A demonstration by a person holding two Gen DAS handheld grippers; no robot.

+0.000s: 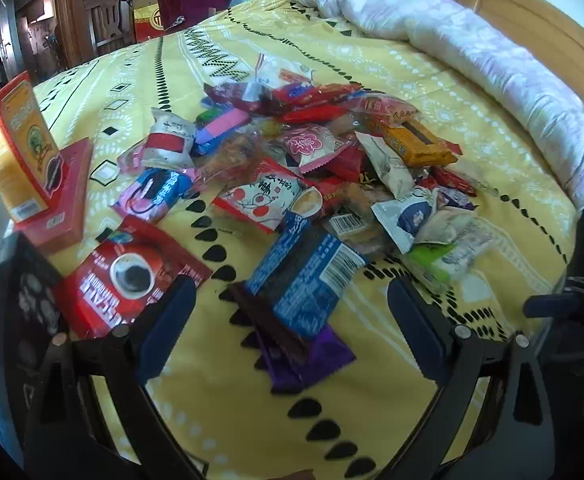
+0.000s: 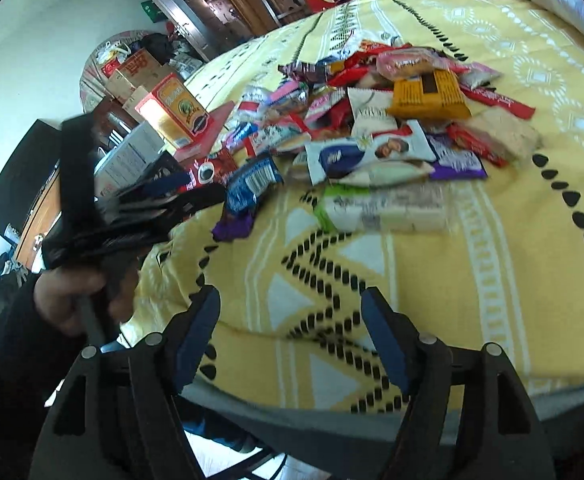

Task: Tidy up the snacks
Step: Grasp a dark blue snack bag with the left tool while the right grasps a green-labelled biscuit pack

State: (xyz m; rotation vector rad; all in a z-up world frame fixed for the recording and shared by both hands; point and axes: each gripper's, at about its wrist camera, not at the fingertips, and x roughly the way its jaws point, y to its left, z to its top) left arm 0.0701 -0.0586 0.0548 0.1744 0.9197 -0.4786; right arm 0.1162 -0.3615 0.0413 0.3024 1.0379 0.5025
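A heap of wrapped snacks [image 1: 315,152] lies on a yellow patterned bedspread [image 1: 212,376]; it also shows in the right wrist view [image 2: 379,120]. My left gripper [image 1: 292,292] is open, low over the bed, its jaws on either side of a blue packet [image 1: 303,276] and a purple wrapper [image 1: 311,360]. A red coffee packet [image 1: 128,276] lies by its left finger. My right gripper [image 2: 290,304] is open and empty above the near edge of the bed, short of a green and white packet [image 2: 379,208]. The left gripper also shows in the right wrist view [image 2: 164,196], held by a hand.
An orange carton [image 1: 20,140] stands on a red box [image 1: 64,200] at the bed's left edge. A rolled pale quilt [image 1: 471,40] lies along the far right. A white box [image 2: 128,160] and cardboard boxes [image 2: 132,76] stand left of the bed. Wooden furniture [image 1: 104,12] is behind.
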